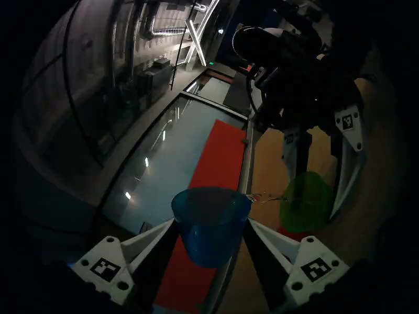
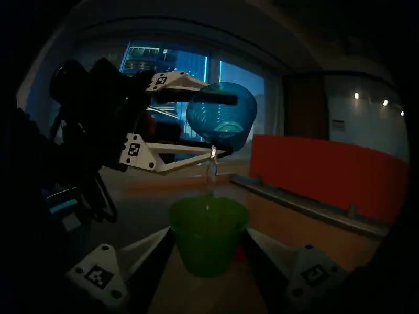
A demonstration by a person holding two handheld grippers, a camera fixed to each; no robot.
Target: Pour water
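Blue cup [image 1: 209, 238] is clamped between the left gripper's [image 1: 209, 222] fingers and tipped right over. A thin stream of water [image 2: 211, 170] drops from its rim into the green cup [image 2: 208, 240] just below. The right gripper [image 2: 208, 230] has both fingers pressed on that green cup, over the wooden tabletop [image 2: 293, 230]. A red panel [image 2: 324, 172] and a dim window [image 2: 238, 78] sit behind.

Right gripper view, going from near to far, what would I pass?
Nearest first: green cup → blue cup held tilted in the left gripper → window.
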